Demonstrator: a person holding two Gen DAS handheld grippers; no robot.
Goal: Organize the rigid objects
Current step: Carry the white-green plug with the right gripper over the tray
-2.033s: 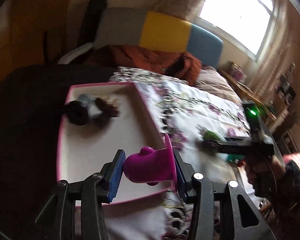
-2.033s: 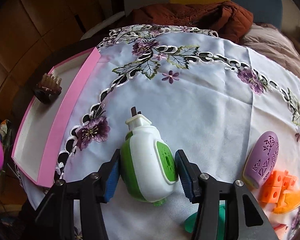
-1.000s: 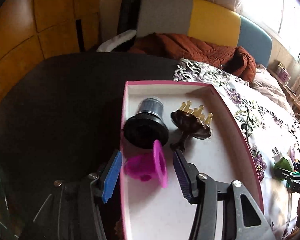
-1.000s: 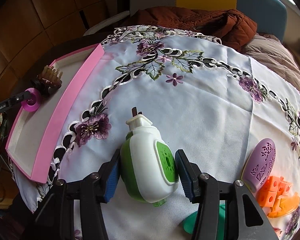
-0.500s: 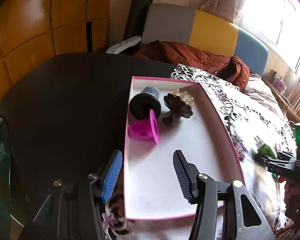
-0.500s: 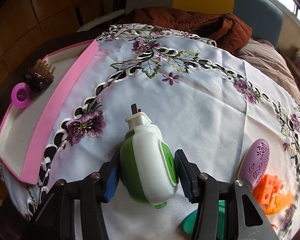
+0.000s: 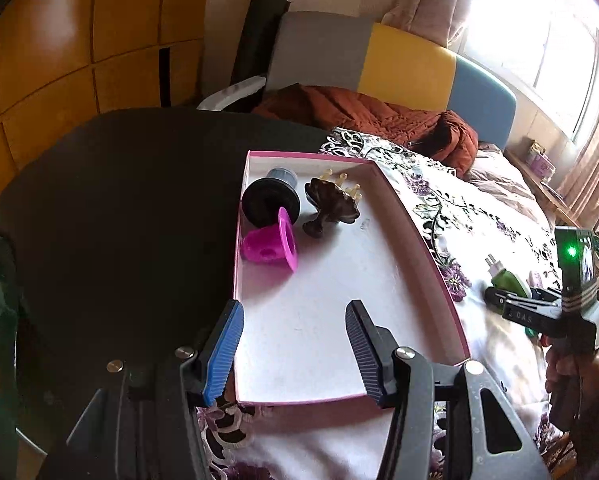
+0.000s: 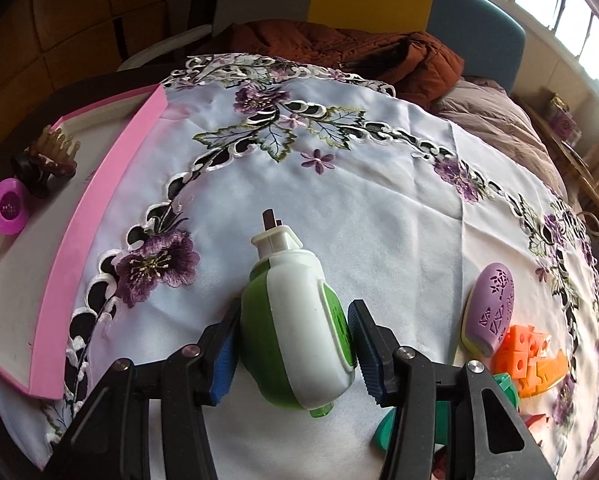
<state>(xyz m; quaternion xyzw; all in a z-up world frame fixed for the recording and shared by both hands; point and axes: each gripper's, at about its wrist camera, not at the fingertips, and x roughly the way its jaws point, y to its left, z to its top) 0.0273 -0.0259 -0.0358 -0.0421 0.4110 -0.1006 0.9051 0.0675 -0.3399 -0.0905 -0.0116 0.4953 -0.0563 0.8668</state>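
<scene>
Right gripper [image 8: 293, 344] is pinching the green-and-white plug-in device [image 8: 299, 328] sitting on the flowered tablecloth [image 8: 379, 220], right of the pink tray [image 8: 99, 208]. Left gripper [image 7: 293, 348] is hanging spread wide over the tray's near end, gripping nothing, with the magenta cup [image 7: 271, 244] lying at the far end.

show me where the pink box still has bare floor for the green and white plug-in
The near half of the pink box is bare, from the magenta cup toward the left gripper. The far end is crowded: magenta cup, black cylinder, brown comb.
</scene>
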